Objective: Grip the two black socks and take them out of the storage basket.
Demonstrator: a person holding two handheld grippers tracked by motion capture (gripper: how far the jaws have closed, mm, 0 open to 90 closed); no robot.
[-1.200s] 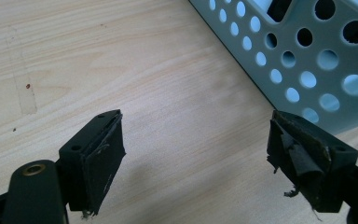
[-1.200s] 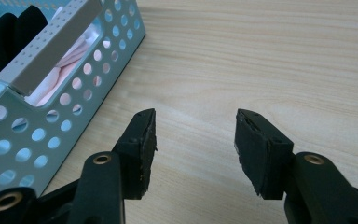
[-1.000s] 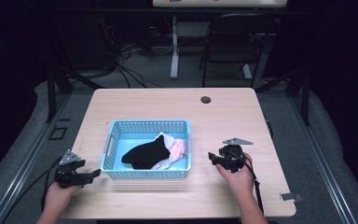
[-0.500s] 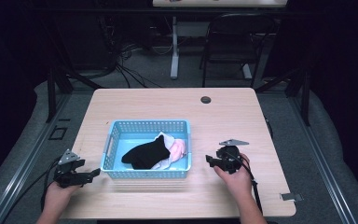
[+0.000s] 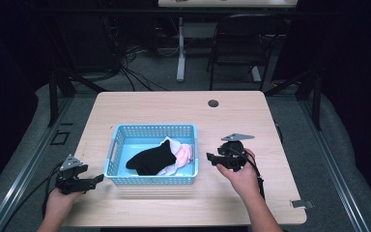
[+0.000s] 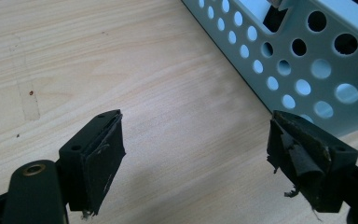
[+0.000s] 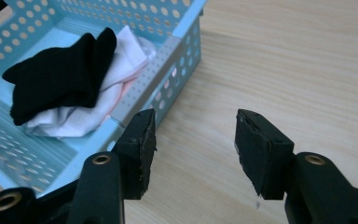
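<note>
At the table's near left corner, the left gripper [image 5: 94, 180] rests with jaws wide apart and empty, just beside the blue basket [image 5: 117, 144]. In the basket lies a black sock [image 5: 149, 158] over pale cloth [image 5: 182, 155]. Just right of it, the right gripper [image 5: 211, 159] hovers, gaping and empty. Judged: reaching in comes next, over the basket's wall. A round grommet [image 5: 213, 103] sits near the far edge.
</note>
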